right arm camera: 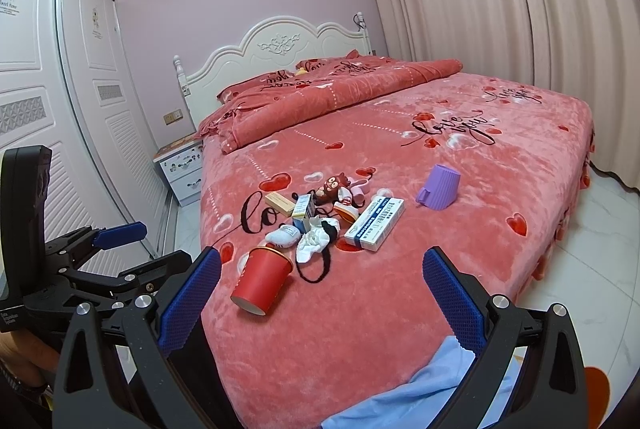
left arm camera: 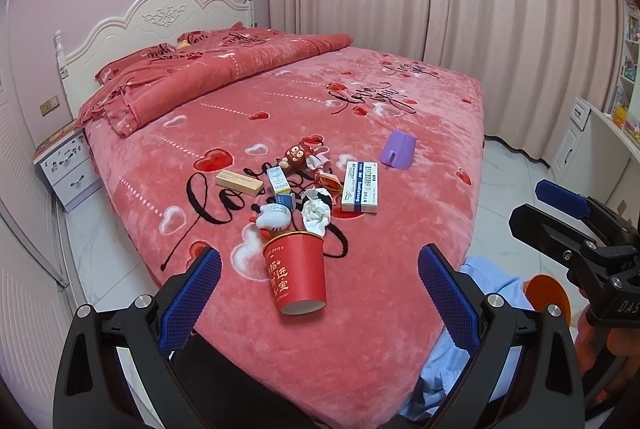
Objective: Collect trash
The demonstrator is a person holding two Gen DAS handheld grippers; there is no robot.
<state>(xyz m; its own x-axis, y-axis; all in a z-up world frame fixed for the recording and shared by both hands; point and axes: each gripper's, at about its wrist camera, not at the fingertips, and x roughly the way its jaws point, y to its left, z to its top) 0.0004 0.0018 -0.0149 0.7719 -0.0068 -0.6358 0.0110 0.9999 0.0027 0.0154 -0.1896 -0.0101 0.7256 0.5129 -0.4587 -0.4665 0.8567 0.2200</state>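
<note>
A red paper cup [left arm camera: 298, 275] [right arm camera: 262, 279] lies on its side near the foot of the bed [left arm camera: 400, 249]. Behind it sit a crumpled white tissue [left arm camera: 316, 215] [right arm camera: 312, 243], a blue-and-white medicine box [left arm camera: 360, 187] [right arm camera: 374, 223], a beige box [left arm camera: 239, 182] [right arm camera: 283, 204] and a small yellow-blue carton [left arm camera: 280, 185] [right arm camera: 303, 211]. My left gripper [left arm camera: 320, 253] hovers open just short of the cup, which shows between its blue pads. My right gripper [right arm camera: 322, 253] is open too, above the bed's edge, right of the cup, holding nothing.
Among the litter lie a white plush toy [left arm camera: 274, 217], a brown figure [left arm camera: 296, 157] and, apart to the right, a purple cup [left arm camera: 398, 149]. Light blue cloth [right arm camera: 420, 389] hangs at the bed's near edge. A nightstand [right arm camera: 182, 165] and wardrobe stand left, curtains behind.
</note>
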